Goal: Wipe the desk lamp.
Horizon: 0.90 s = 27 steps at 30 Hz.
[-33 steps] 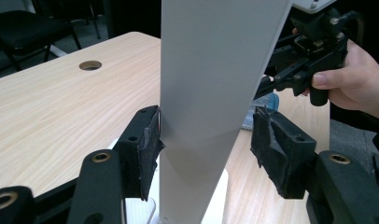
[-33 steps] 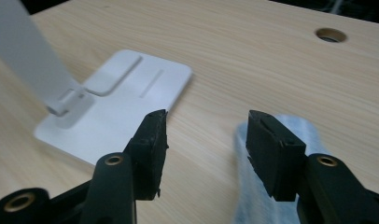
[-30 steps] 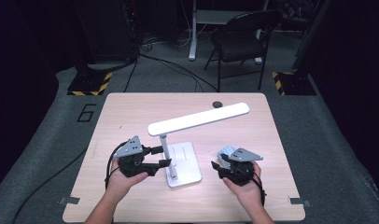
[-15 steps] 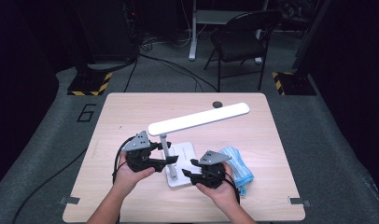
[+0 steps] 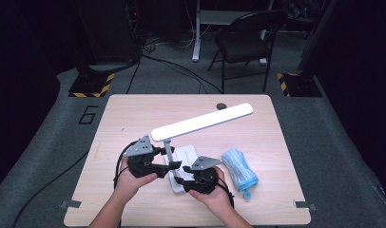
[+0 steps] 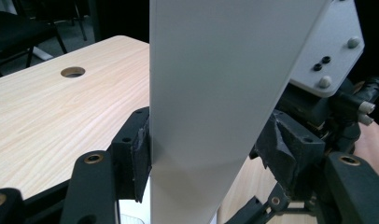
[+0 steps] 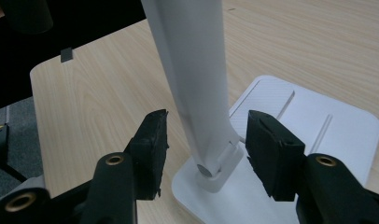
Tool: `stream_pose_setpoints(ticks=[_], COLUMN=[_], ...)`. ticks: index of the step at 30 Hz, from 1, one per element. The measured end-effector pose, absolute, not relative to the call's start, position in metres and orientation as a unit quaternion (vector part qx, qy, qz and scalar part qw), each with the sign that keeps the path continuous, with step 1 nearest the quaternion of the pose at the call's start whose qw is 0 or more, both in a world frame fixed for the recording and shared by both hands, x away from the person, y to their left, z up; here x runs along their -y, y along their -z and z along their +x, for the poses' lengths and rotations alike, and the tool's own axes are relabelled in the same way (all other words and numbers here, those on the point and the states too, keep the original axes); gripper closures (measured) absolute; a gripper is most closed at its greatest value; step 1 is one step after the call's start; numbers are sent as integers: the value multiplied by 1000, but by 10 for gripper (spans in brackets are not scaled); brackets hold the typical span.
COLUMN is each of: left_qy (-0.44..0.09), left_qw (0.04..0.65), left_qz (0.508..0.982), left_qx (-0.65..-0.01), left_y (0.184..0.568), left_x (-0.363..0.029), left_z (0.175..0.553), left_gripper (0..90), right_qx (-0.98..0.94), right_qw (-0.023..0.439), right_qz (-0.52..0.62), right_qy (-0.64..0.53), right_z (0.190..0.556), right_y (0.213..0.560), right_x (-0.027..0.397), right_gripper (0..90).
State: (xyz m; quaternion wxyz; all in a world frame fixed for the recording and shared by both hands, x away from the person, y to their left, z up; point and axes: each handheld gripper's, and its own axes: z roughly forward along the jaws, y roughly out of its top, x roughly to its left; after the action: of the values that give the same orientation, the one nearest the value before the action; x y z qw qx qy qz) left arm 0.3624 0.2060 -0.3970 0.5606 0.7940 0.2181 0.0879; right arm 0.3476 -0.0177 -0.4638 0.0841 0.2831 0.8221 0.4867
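Observation:
A white desk lamp stands on the wooden table [image 5: 134, 114], its flat base [image 5: 187, 156] near the front middle and its long head [image 5: 205, 122] slanting up to the right. My left gripper [image 5: 171, 164] reaches in from the left and is shut on the lamp's flat stem [image 6: 206, 93], a pad against each edge. Its jaws have just been opening slightly, with the stem still between them. My right gripper [image 5: 179, 179] comes from the right, low at the base. It is open, its pads [image 7: 152, 144] standing clear on both sides of the stem's foot [image 7: 211, 165].
A folded blue cloth [image 5: 238, 171] lies on the table just right of my right hand. A round cable hole [image 5: 221, 106] sits near the table's far edge. A black chair [image 5: 243, 42] stands on the floor beyond the table.
My right gripper has moved left, off the blue cloth, to the foot of the lamp, leaving the cloth lying on the table. The left hand has hardly moved.

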Motion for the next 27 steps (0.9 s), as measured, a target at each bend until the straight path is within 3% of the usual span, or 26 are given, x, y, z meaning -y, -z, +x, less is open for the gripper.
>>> stream_pose_setpoints(ticks=[27], left_qy=[-76], left_qw=[559], left_qz=[801], left_qx=[-203], left_y=[397], left_x=[-199], left_z=[358], left_gripper=[429], right_qx=[-825], right_qw=[90], right_qz=[286], right_qy=[-480], right_z=[350], right_y=[467], right_x=[26], right_gripper=[547])
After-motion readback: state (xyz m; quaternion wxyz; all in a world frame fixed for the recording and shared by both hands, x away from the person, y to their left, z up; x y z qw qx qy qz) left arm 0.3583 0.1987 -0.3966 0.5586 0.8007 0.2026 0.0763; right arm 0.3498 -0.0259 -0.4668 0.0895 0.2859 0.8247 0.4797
